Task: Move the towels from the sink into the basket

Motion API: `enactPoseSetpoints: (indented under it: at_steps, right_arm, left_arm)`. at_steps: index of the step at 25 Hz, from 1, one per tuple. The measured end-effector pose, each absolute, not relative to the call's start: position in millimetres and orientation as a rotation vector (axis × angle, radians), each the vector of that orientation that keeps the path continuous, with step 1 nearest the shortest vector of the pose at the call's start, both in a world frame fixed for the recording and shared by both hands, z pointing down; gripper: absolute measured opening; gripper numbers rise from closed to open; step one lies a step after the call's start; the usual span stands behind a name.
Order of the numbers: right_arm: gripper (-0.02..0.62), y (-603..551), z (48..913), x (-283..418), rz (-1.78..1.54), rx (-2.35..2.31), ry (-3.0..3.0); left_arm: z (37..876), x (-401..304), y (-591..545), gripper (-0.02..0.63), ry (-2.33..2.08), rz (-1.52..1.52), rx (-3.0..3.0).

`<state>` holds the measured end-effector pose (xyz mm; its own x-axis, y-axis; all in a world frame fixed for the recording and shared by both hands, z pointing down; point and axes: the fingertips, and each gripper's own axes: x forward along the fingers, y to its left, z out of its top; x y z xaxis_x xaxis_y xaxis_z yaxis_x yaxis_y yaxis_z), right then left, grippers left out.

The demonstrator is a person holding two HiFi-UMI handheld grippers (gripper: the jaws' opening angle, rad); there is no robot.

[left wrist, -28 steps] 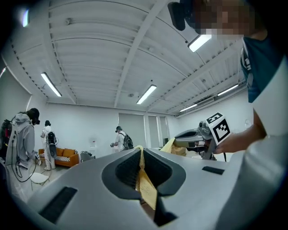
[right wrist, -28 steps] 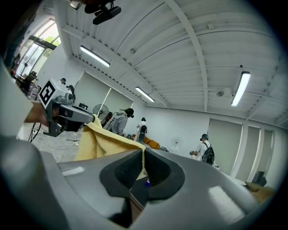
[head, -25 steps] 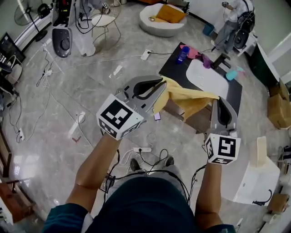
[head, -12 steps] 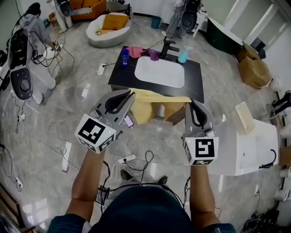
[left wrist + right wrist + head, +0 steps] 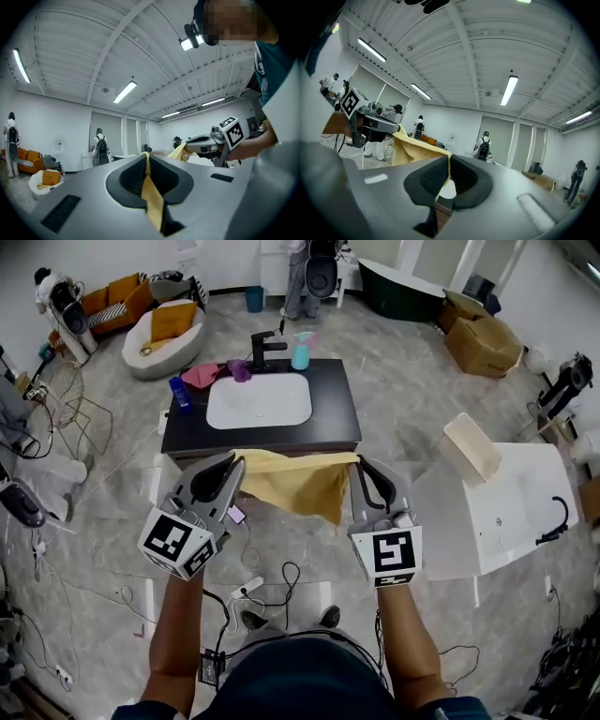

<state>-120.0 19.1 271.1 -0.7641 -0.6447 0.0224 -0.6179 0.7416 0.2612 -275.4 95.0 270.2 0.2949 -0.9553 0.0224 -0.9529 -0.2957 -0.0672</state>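
Note:
A yellow towel (image 5: pixel 295 482) hangs stretched in the air between my two grippers, just in front of the black counter (image 5: pixel 337 423) with the white sink (image 5: pixel 260 399). My left gripper (image 5: pixel 239 458) is shut on the towel's left corner; in the left gripper view a yellow strip (image 5: pixel 150 190) runs between its jaws (image 5: pixel 146 157). My right gripper (image 5: pixel 358 462) is shut on the right corner, and the towel's edge (image 5: pixel 412 147) shows pinched at its tip (image 5: pixel 448 158). A cream open container (image 5: pixel 472 448) stands on a white table (image 5: pixel 497 517) to the right.
On the counter stand a black faucet (image 5: pixel 265 351), a teal bottle (image 5: pixel 300 351), a blue bottle (image 5: pixel 178 390) and a pink cloth (image 5: pixel 202 374). Cables (image 5: pixel 262 582) lie on the floor by the person's feet. Cardboard boxes (image 5: pixel 483 338) sit at the far right.
The person has turned, so the sink counter went from the upper right to straight ahead. Both grippers swung along with the yellow towel still stretched between them.

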Motion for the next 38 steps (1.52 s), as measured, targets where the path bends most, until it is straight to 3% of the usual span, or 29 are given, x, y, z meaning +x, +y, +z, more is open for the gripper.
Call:
enactPoseSetpoints:
  at_steps: [22,38]
  right_arm:
    - [0.023,-133,296,217,-0.237,1.376,-2.736]
    - [0.022,-165,307,361,-0.199,1.679,-2.476]
  left_arm:
    - [292,48,-98,0.02,1.553,-0.139,-2.689]
    - [288,189,-192,0.02,1.174,-0.081,-2.862]
